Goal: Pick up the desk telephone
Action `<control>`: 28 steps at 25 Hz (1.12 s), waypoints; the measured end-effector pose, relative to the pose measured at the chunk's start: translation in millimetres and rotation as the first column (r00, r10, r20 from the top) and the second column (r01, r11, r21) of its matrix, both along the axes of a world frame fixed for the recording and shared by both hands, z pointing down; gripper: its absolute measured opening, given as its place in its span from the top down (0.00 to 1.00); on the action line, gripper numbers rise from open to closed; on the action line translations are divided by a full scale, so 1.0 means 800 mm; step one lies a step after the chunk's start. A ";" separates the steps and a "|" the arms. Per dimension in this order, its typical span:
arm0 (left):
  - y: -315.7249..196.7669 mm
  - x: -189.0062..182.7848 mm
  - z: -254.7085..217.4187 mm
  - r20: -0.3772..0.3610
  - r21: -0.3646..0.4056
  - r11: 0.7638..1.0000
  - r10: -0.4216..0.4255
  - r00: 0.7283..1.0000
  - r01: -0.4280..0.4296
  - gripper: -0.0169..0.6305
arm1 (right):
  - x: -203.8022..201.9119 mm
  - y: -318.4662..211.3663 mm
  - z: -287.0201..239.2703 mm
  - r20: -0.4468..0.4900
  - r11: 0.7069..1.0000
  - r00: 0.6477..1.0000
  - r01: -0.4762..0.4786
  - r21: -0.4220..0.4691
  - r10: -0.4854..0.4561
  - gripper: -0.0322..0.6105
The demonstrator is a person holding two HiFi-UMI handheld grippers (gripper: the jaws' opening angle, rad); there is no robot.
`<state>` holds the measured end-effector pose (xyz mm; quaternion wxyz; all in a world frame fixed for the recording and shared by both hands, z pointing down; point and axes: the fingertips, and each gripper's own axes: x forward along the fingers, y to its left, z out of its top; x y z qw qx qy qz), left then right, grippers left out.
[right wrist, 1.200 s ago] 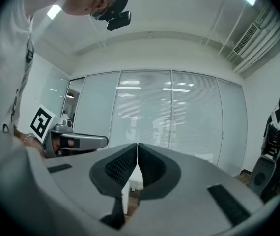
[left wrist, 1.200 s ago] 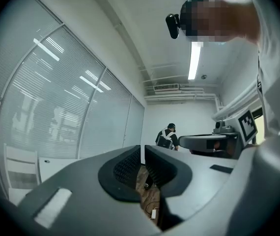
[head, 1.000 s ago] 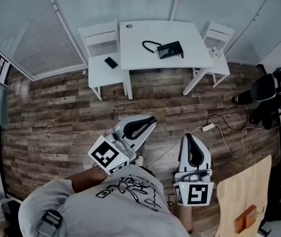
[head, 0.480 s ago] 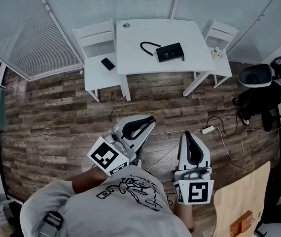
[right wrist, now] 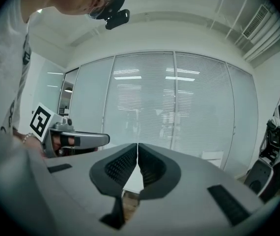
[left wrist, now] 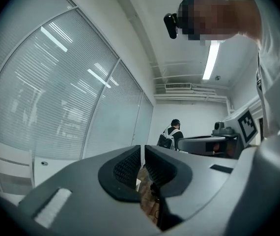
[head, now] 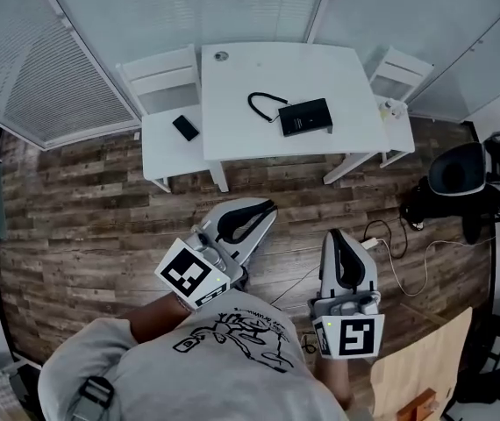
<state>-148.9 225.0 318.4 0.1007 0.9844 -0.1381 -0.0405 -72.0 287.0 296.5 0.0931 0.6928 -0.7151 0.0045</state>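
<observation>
A black desk telephone [head: 305, 117] lies on the white table [head: 241, 130] ahead of me, its black cord [head: 263, 104] looping to the left of it. My left gripper [head: 265, 209] and right gripper [head: 339, 239] are both held over the wooden floor, well short of the table. Each is shut with nothing between its jaws. In the left gripper view the left gripper [left wrist: 143, 160] points past the table's end toward a far room. In the right gripper view the right gripper [right wrist: 138, 157] faces the blinds, with a strip of white table showing below its tips.
A white chair [head: 164, 103] left of the table carries a dark phone [head: 185, 128]. Another white chair [head: 397, 95] stands at the right with small objects on it. A power strip and cable [head: 390, 244] lie on the floor at right, near a black office chair [head: 460, 174]. A person [left wrist: 172, 134] stands far off.
The table and telephone have come nearer and lower in the head view as I walk toward them. Both grippers stay shut and keep their pose in front of me.
</observation>
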 end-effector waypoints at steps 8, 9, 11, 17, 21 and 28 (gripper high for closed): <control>-0.077 0.039 0.001 0.004 -0.011 1.000 0.028 1.000 -0.028 0.94 | 0.032 -0.075 0.001 0.014 1.000 1.000 -0.021 0.015 0.020 0.94; -0.084 0.046 0.003 0.007 -0.014 0.999 0.032 0.999 -0.032 0.94 | 0.037 -0.083 0.002 0.010 1.000 1.000 -0.018 0.012 0.018 0.94; -0.099 0.060 0.006 0.011 -0.015 0.999 0.033 0.999 -0.033 0.93 | 0.050 -0.101 0.005 0.015 1.000 1.000 -0.016 0.009 0.015 0.94; -0.159 0.106 0.016 0.019 -0.014 1.000 0.002 1.000 -0.001 0.93 | 0.104 -0.162 0.015 0.022 1.000 1.000 0.011 0.021 -0.011 0.94; -0.202 0.150 0.024 0.035 -0.020 0.999 -0.027 0.999 0.028 0.93 | 0.154 -0.211 0.020 0.036 0.999 0.999 0.037 0.032 -0.038 0.94; -0.293 0.252 0.025 0.043 -0.030 0.996 -0.078 0.996 0.079 0.93 | 0.262 -0.304 0.021 0.041 0.995 0.995 0.094 0.024 -0.094 0.94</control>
